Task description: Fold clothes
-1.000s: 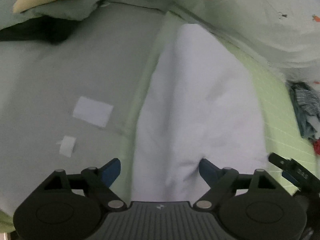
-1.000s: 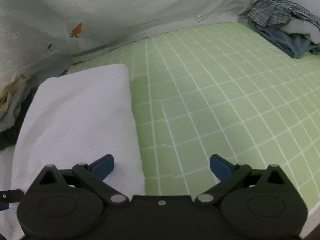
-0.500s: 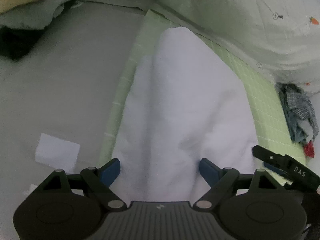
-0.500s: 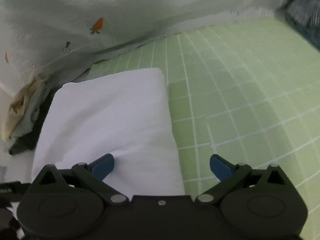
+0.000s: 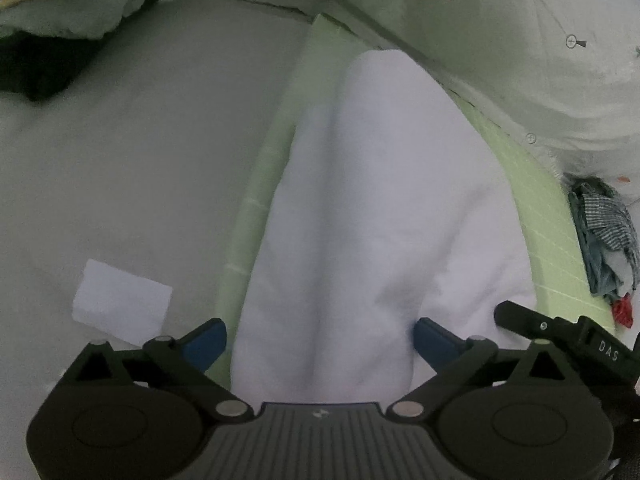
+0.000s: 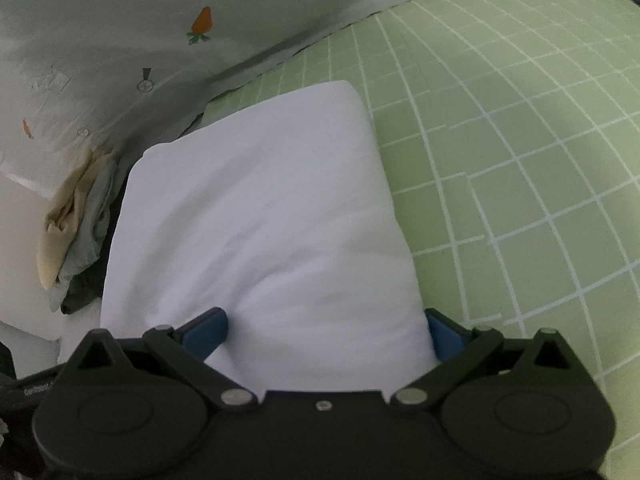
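A white folded garment (image 5: 380,208) lies lengthwise on the green grid mat (image 6: 520,160). My left gripper (image 5: 320,340) hovers low over the garment's near left end with its jaws opening. The cloth lies between the blue pads without being squeezed, and the left pad (image 5: 204,340) stands off the cloth over the mat's edge. My right gripper (image 6: 324,332) is open wide and straddles the near right end of the garment (image 6: 260,208), one pad on either side of the cloth. From the left wrist view, the right gripper's (image 5: 560,336) black frame shows at the right.
A pale carrot-print fabric (image 6: 160,40) is bunched along the mat's far side. A heap of checked and blue clothes (image 5: 604,236) sits at the right, beige and grey clothes (image 6: 76,220) at the left. A white patch (image 5: 120,304) lies on the grey surface (image 5: 140,160).
Both grippers have come down and closer to the white garment. The right one swung left from over bare mat to straddle the cloth's end. The left jaws have widened a little.
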Tool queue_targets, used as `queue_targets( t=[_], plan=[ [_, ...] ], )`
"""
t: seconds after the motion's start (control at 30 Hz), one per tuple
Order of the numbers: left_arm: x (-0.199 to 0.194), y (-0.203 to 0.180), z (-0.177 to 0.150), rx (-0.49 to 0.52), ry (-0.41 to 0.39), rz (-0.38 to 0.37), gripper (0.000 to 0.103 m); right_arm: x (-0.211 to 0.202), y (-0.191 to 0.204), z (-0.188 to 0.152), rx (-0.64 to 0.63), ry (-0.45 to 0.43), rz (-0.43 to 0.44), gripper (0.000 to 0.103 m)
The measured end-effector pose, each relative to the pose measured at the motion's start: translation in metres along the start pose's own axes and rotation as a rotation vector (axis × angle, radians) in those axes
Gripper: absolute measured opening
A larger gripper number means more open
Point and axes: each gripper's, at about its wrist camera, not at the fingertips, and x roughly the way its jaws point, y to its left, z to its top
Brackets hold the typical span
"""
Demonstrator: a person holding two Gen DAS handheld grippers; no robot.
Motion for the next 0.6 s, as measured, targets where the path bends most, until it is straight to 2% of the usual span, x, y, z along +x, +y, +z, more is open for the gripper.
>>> queue_targets(
  t=[0.07, 0.17, 0.23, 0.33, 0.4, 0.47, 0.5, 0.57, 0.6],
  plan=[
    [0.000, 0.000, 0.001, 0.008, 0.000, -0.007, 0.097, 0.002, 0.001, 0.000, 0.001, -0.001, 0.001, 0.103],
    [-0.001, -0.004, 0.001, 0.023, -0.001, -0.029, 0.078, 0.003, 0.001, 0.000, -0.001, -0.003, -0.006, 0.103],
    [0.001, -0.007, 0.003, 0.026, 0.004, -0.047, 0.073, 0.004, 0.002, 0.000, -0.004, -0.006, -0.009, 0.103],
    [0.003, 0.000, 0.003, -0.019, 0.014, -0.100, 0.057, 0.007, 0.003, 0.000, -0.005, -0.006, 0.012, 0.103],
    [-0.002, 0.003, 0.002, -0.079, 0.000, -0.138, 0.038, 0.006, 0.005, 0.001, -0.004, -0.010, 0.020, 0.093],
    [-0.014, -0.006, -0.001, -0.035, -0.037, -0.127, 0.027, -0.004, 0.006, 0.000, 0.013, -0.036, 0.045, 0.063],
    [-0.020, -0.012, -0.001, -0.019, -0.053, -0.126, 0.022, -0.009, 0.004, 0.001, 0.035, -0.051, 0.064, 0.057],
    [-0.030, -0.020, -0.001, 0.002, -0.081, -0.129, 0.018, -0.017, 0.002, 0.004, 0.071, -0.071, 0.105, 0.042],
    [-0.035, -0.023, 0.000, 0.009, -0.093, -0.133, 0.016, -0.021, 0.002, 0.006, 0.084, -0.079, 0.126, 0.039]
  ],
)
